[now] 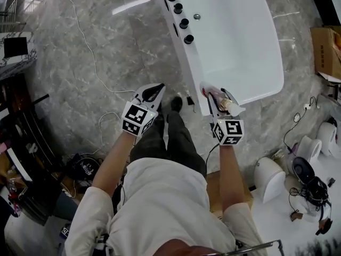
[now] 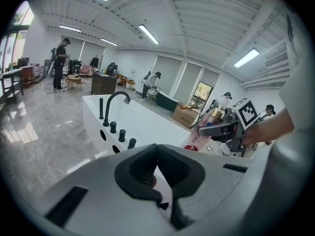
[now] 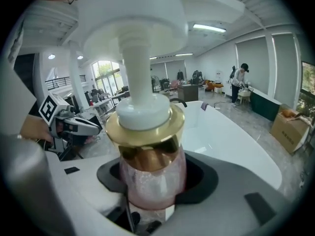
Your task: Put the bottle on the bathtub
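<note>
Glossy white oval bathtub point(image 1: 240, 41) on grey veined marble floor point(image 1: 106, 41), round black knobs point(image 1: 184, 23) along its rim, right gripper point(image 1: 217, 101) clamped on a pump bottle point(image 3: 150, 178), clear pink bumpy body, shiny gold collar, white pump head, over the tub's near corner rim, left gripper point(image 2: 157, 173) with jaws pressed together, empty, above the floor.

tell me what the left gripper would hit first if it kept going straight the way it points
The left gripper would probably meet the glossy white bathtub first, at its rim near the round black knobs; depth is unclear.
</note>
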A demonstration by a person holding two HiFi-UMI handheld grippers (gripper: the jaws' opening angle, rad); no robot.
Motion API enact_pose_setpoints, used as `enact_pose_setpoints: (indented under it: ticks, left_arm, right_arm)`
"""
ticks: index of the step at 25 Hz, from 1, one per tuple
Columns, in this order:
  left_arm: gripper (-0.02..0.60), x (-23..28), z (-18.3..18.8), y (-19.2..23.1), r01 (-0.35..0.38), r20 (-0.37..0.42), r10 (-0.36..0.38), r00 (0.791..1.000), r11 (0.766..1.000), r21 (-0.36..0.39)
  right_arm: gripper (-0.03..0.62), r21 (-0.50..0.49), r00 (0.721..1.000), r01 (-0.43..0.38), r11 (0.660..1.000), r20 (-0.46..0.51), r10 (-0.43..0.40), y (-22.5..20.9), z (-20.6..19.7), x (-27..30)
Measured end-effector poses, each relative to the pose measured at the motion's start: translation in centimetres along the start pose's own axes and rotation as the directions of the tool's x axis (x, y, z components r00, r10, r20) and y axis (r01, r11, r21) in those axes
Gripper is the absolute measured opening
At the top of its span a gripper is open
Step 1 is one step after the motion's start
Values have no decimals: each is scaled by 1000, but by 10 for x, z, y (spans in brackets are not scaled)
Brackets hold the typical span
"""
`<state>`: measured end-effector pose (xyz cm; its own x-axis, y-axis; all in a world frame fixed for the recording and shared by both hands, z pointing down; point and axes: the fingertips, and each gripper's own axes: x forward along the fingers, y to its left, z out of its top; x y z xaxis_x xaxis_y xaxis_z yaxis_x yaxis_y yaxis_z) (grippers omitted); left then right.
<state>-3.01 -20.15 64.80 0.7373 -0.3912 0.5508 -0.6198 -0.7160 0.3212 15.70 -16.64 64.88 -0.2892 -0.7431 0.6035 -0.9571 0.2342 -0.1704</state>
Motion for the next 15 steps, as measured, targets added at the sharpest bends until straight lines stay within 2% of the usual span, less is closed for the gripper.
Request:
enact_pose_setpoints:
  ticks: [5,15]
  left_arm:
    - [8,25,-27,16,-29,-22,28,999,999,-39]
    - [8,74,-77,33,-30,-62,25,998,996,-79]
  right_arm:
    - [235,-11,999,-21,1000,-25,21,-12,-26,43]
    - [236,-60,995,-37,998,-94,31,-34,-78,109]
